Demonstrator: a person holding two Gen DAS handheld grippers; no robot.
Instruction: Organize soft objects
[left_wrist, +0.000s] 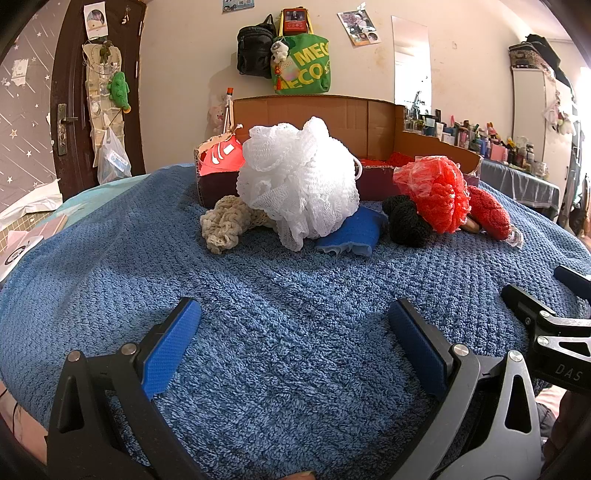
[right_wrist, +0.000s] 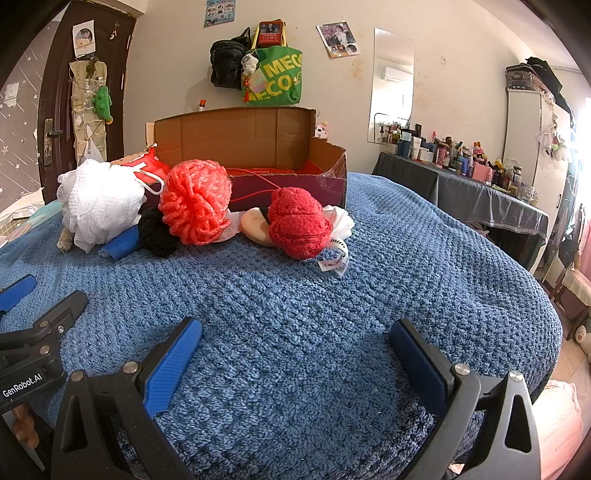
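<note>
Left wrist view: left tongs wide apart, holding nothing, low over the blue blanket. White mesh pouf lies straight ahead at far centre, resting against the cardboard box; round, frilly, no long axis. Beige knit piece to its left, blue cloth underneath.

Right wrist view: right tongs wide apart, holding nothing. Red knit ball far ahead, nearest this side; red mesh pouf left of it, black knit piece below.

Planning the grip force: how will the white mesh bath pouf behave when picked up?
The white mesh pouf looks airy, so probably very light. Its loose ruffles should squash between jaws, not resist. It is roundish but frilly, resting on a plush blue blanket, so rolling seems unlikely.
</note>
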